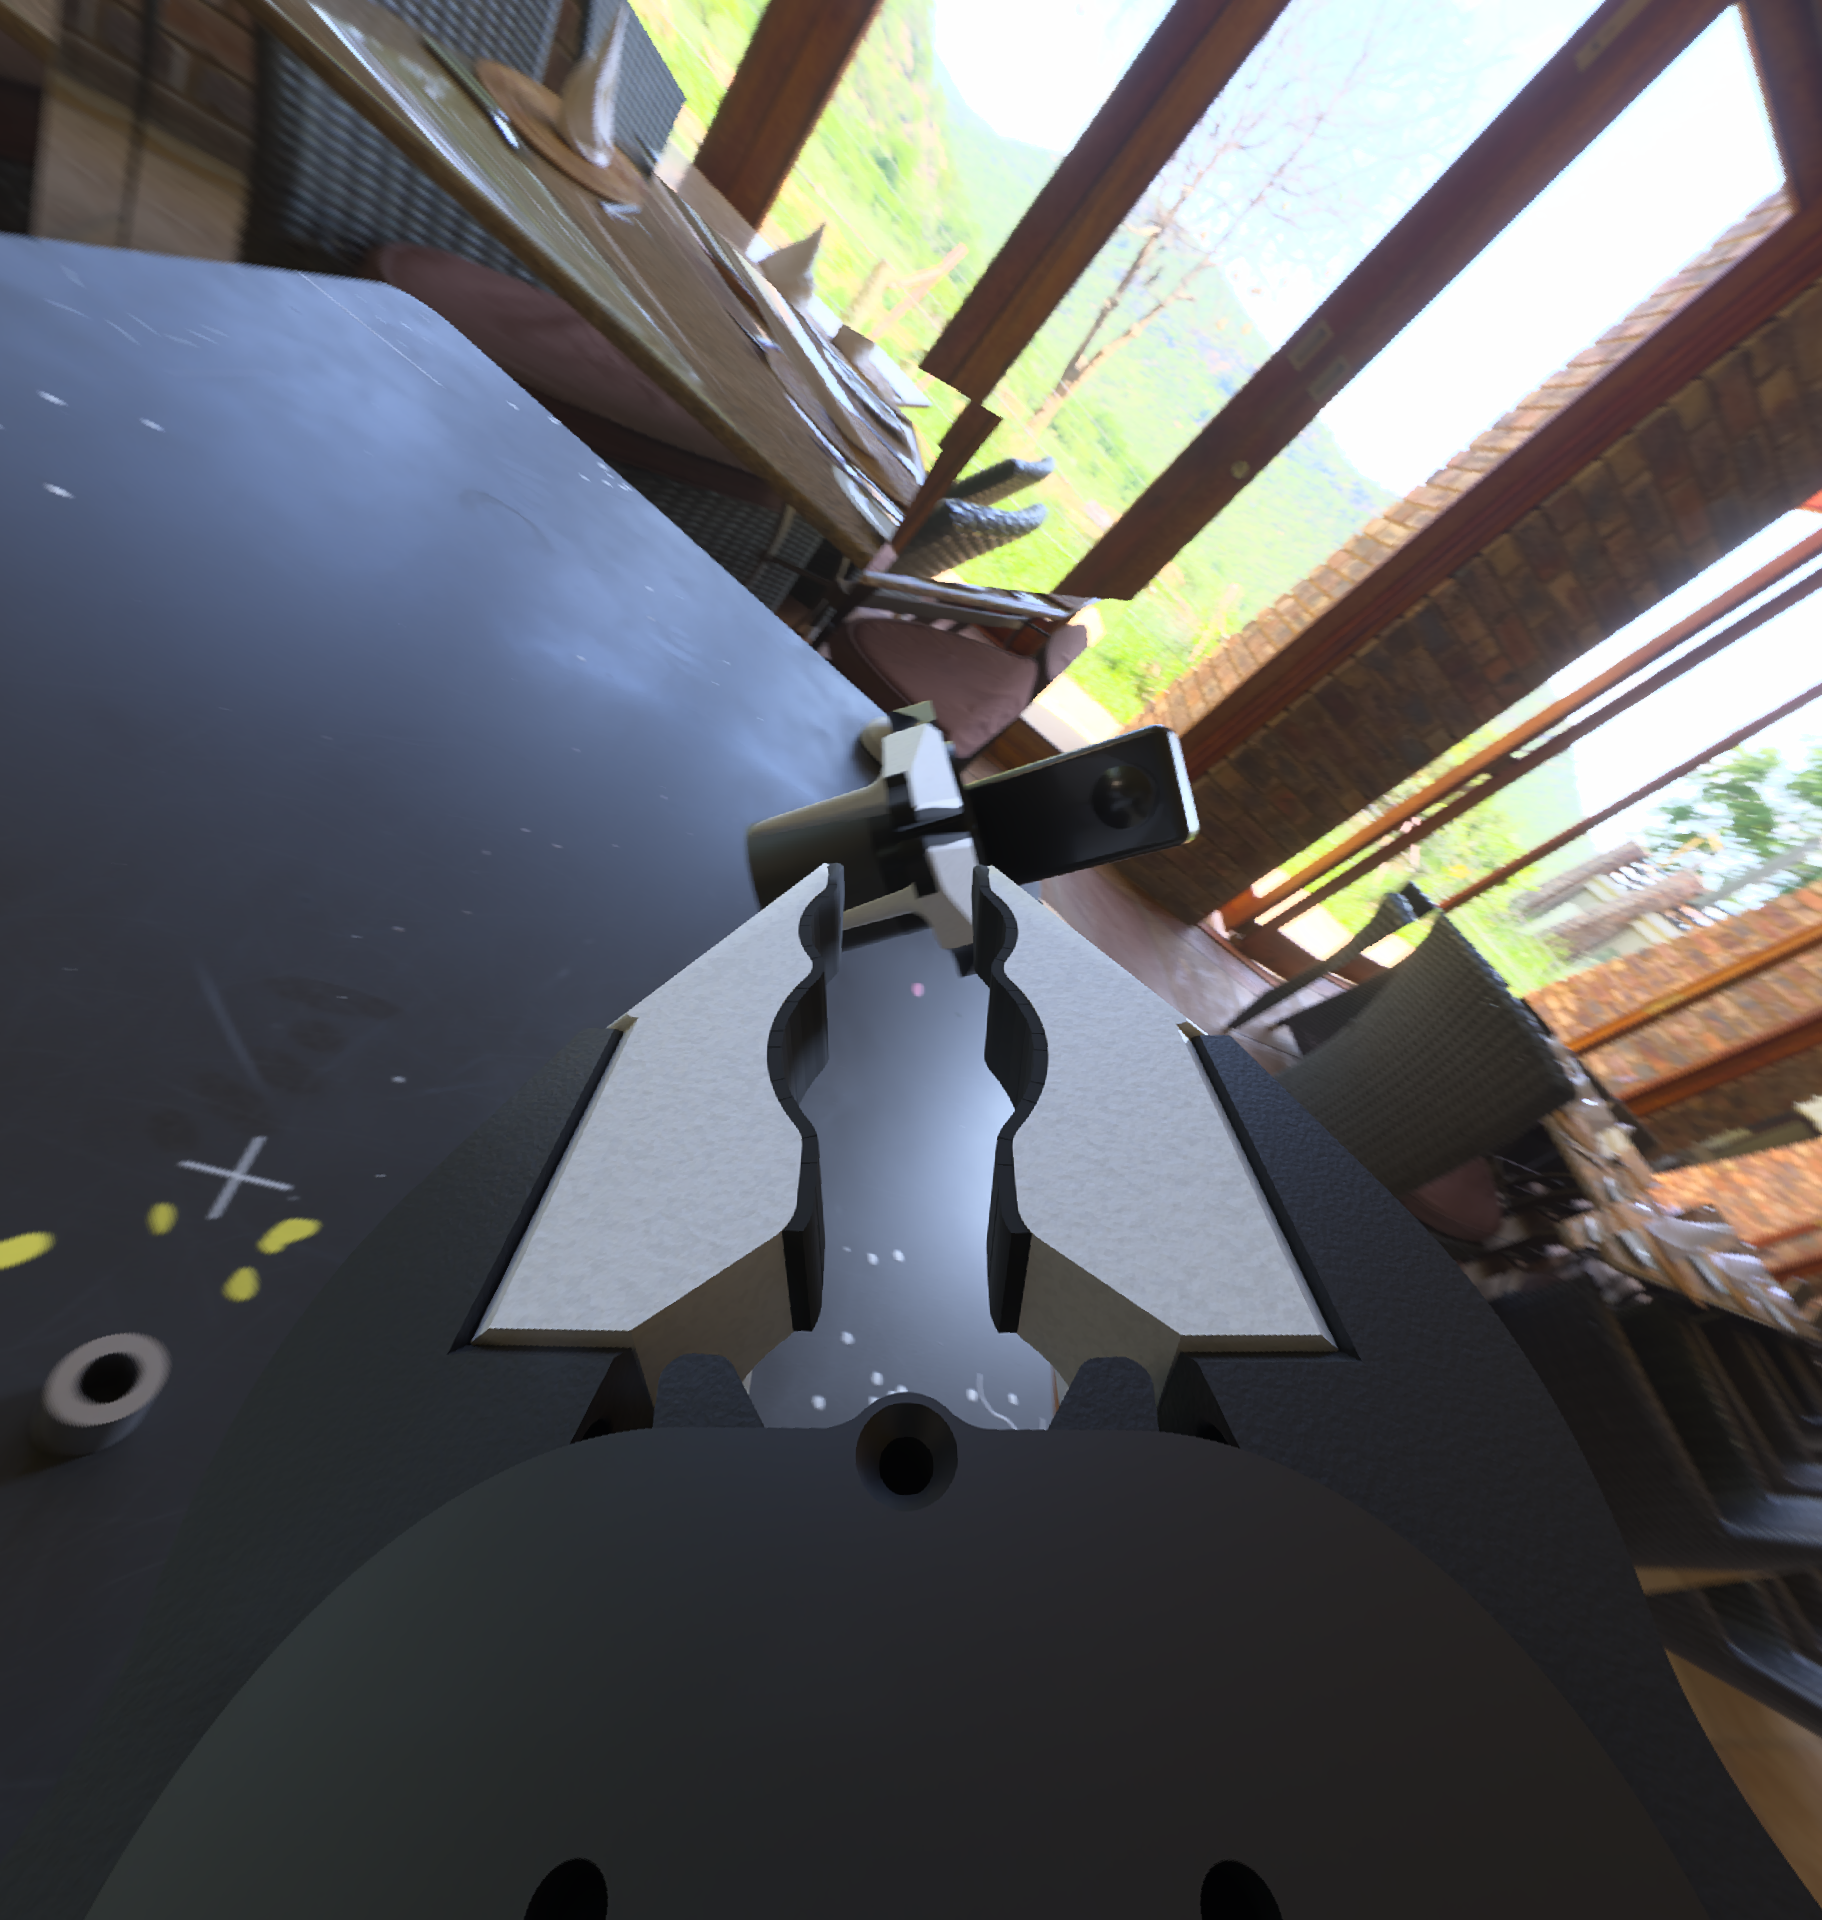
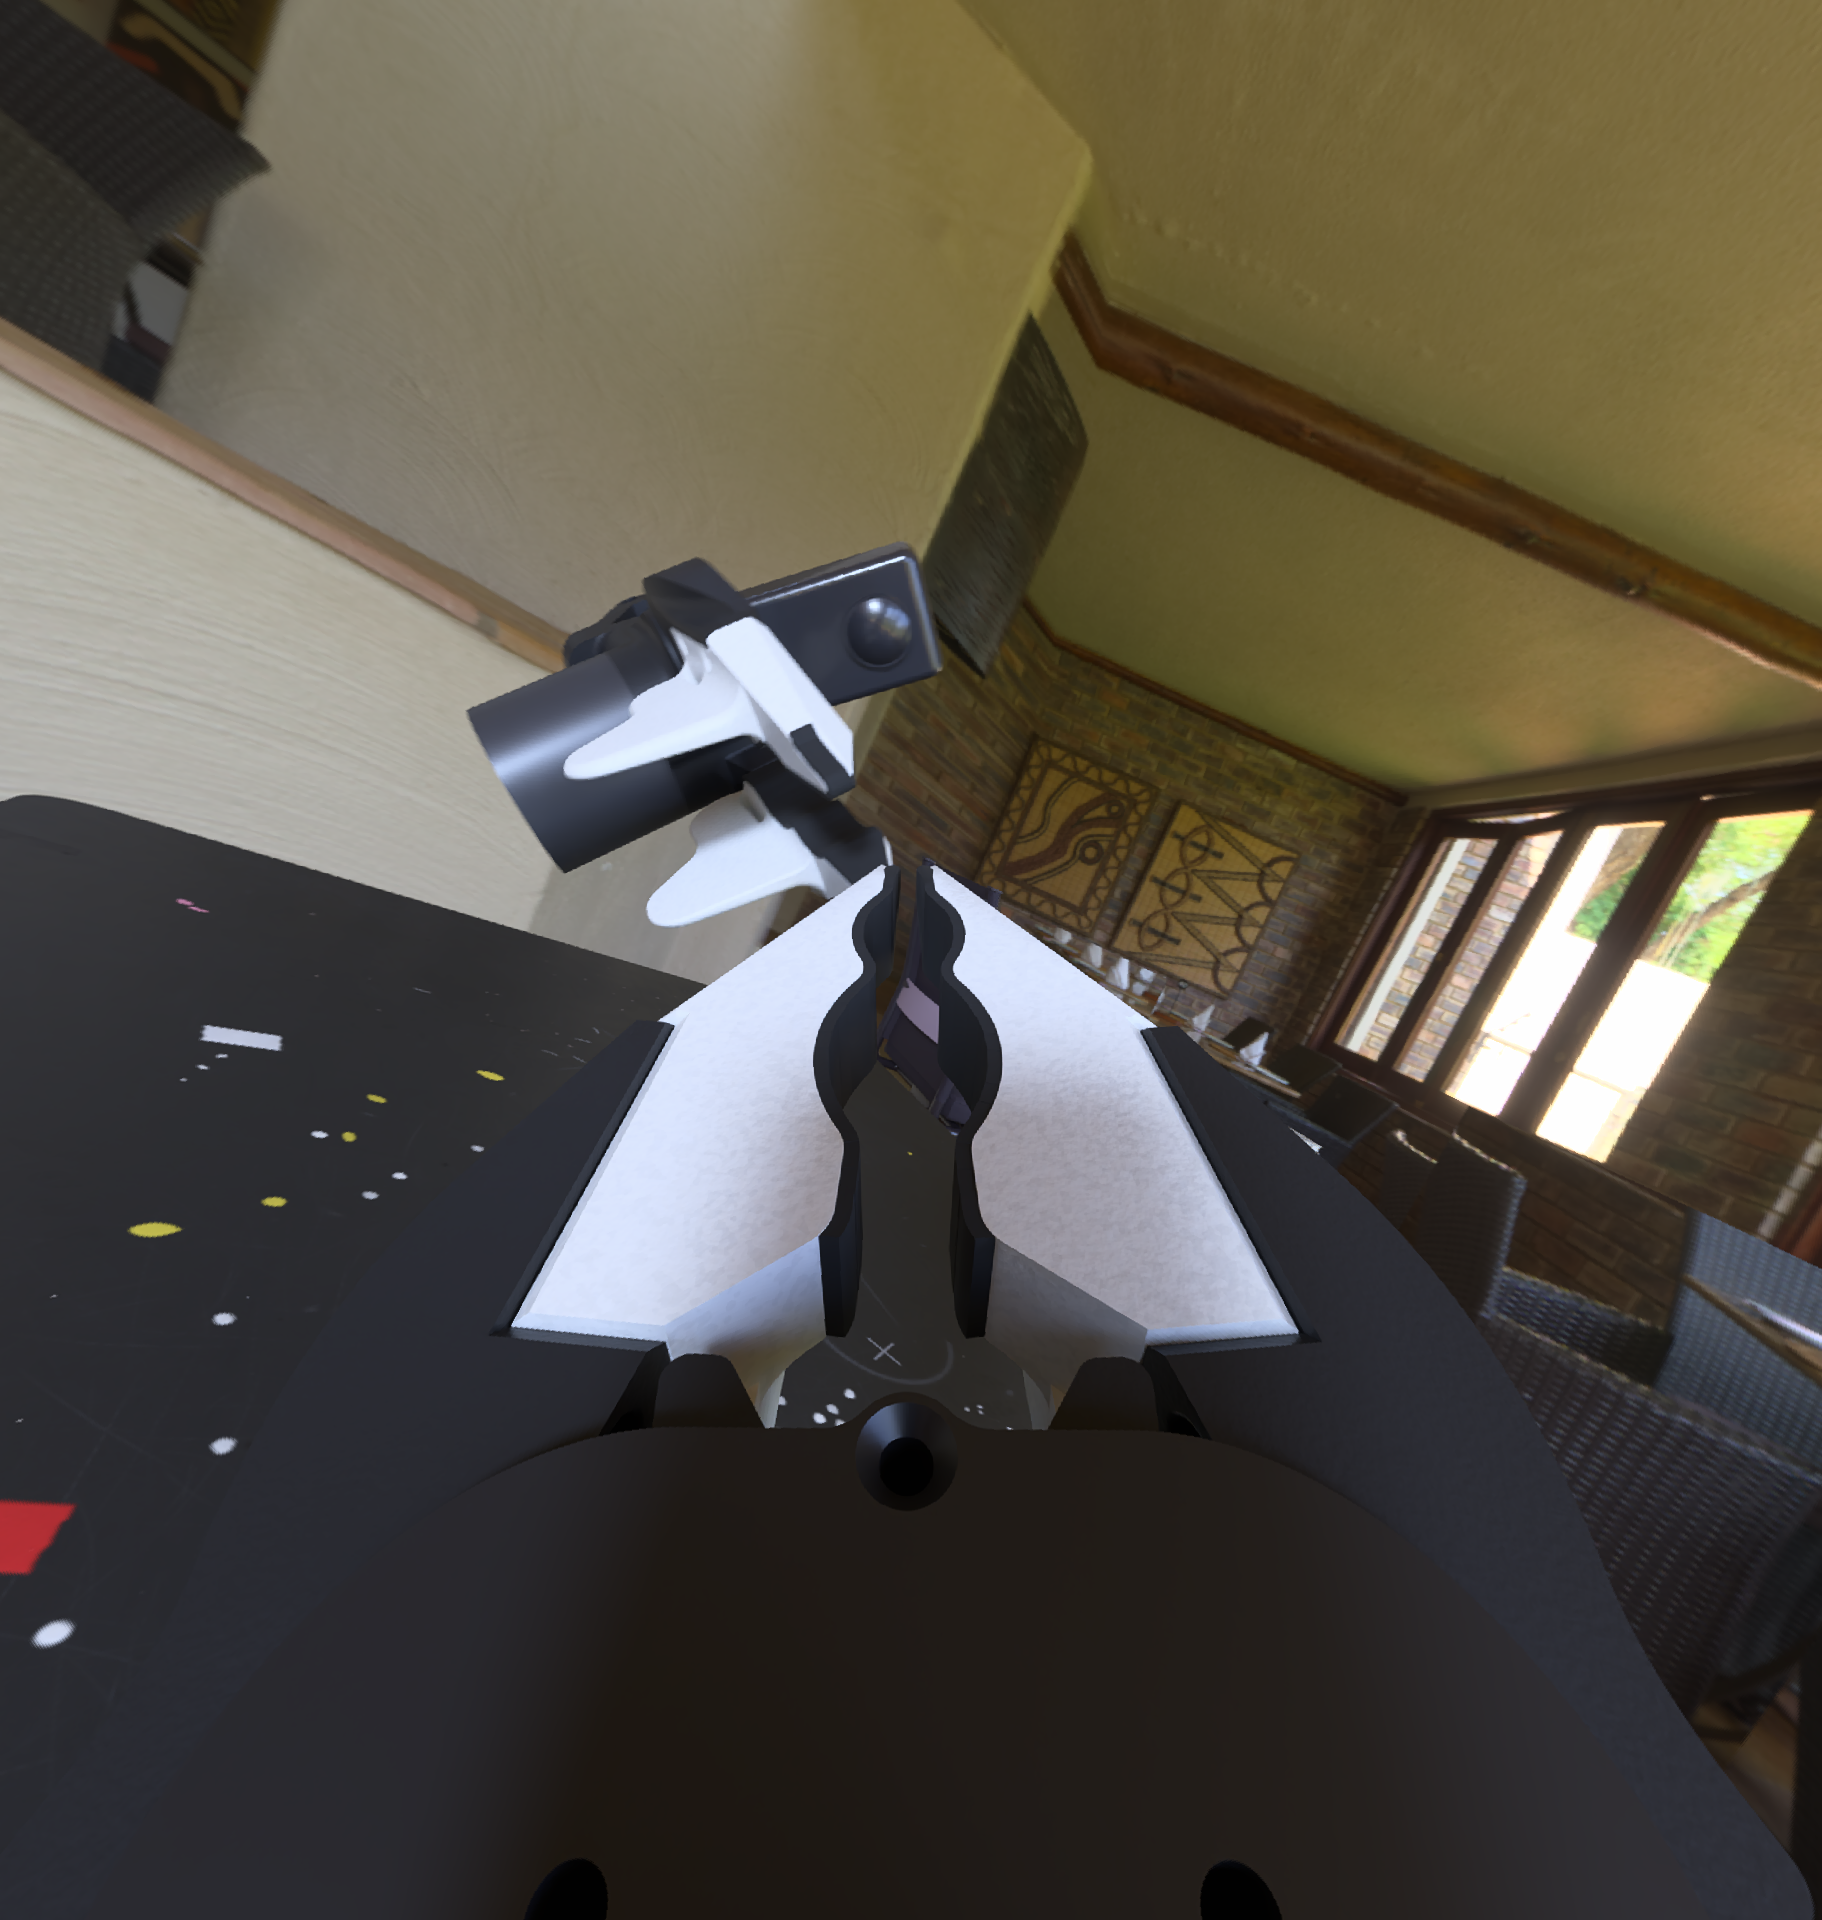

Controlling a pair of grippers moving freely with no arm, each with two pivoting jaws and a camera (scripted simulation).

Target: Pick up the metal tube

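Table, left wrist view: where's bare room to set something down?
Free: the broad table stretch from the tube up to the far rounded corner, left of the left claw. Crowded: the far edge, where the right claw is just ahead of the left claw's tips.

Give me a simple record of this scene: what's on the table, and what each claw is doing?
Surface: dark table with pale and yellow specks
Short metal tube: lies on the table, off to the side of the left gripper, untouched
Left gripper: fingers apart, nothing between them
Right gripper: fingers almost together around a shiny grey piece; what it is cannot be told
Grippers relative to each other: facing, tips close
Task status: tube not yet picked up
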